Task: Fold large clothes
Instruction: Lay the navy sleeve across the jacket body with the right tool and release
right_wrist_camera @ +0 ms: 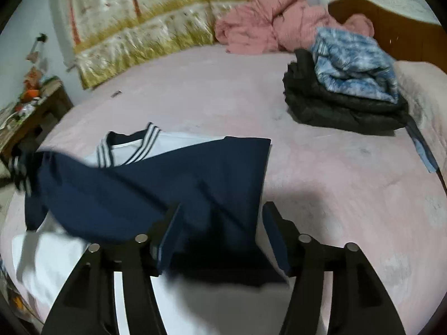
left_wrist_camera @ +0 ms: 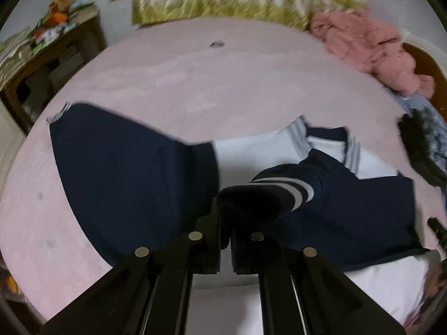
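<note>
A navy and white jacket (left_wrist_camera: 125,173) with striped trim lies spread on the pink bed sheet (left_wrist_camera: 195,83). My left gripper (left_wrist_camera: 223,217) is shut on the jacket's striped sleeve cuff (left_wrist_camera: 290,192), which is lifted over the jacket's body. In the right wrist view the jacket (right_wrist_camera: 167,189) has a navy sleeve laid across its front, and the white collar (right_wrist_camera: 128,148) shows above it. My right gripper (right_wrist_camera: 222,220) stands open over the navy cloth at the jacket's right edge, its pads clear of the cloth. The striped cuff (right_wrist_camera: 19,167) shows blurred at the far left.
A crumpled pink quilt (right_wrist_camera: 268,19) lies at the head of the bed. A pile of dark and blue clothes (right_wrist_camera: 343,83) sits at the right. A floral padded headboard (right_wrist_camera: 145,28) runs behind. A cluttered wooden bedside table (left_wrist_camera: 47,55) stands at the left.
</note>
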